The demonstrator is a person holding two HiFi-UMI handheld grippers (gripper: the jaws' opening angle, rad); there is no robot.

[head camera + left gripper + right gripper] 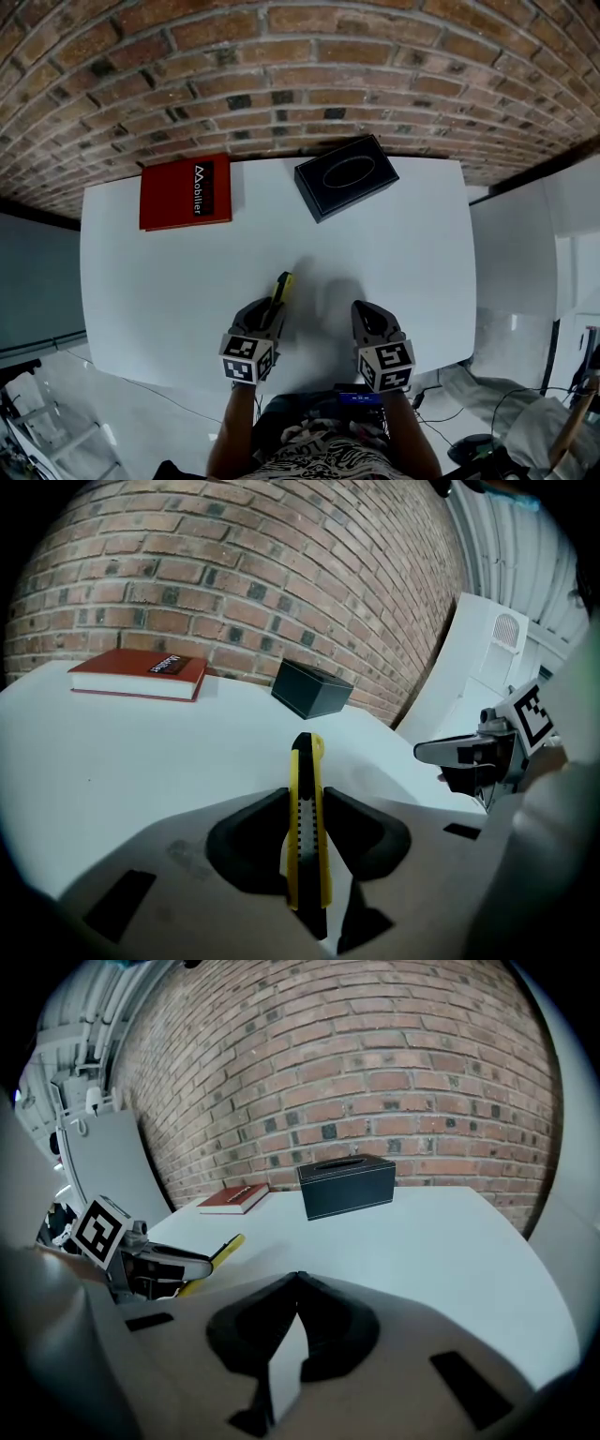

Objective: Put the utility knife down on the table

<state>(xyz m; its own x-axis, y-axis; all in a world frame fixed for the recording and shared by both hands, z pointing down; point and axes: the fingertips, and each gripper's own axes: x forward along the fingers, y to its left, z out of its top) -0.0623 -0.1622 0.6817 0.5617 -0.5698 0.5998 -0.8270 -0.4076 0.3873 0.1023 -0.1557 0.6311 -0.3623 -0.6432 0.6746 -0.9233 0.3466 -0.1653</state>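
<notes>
Left gripper (305, 810) is pinching the utility knife (306, 789) at mid-body, with one pad on each flat side. The yellow-and-black handle stands on edge, its far end pointing toward the black box (345, 175). The knife is on the near side of that box, well apart from it, over bare table (412, 253). No view settles whether it touches the table; a soft shadow beside it suggests it is just clear. Right gripper (298, 1281) has its jaws pressed together with nothing between them, and it sits nearer than the box and right of the knife. A red book (186, 192) lies left of the box. Judgement: the knife is light and stiff, and its smooth plastic shell may pivot in a loosened pinch. The mid-body hold looks balanced. Once freed on edge, the knife will likely tip onto its flat side. Whether the blade is out cannot be told.
</notes>
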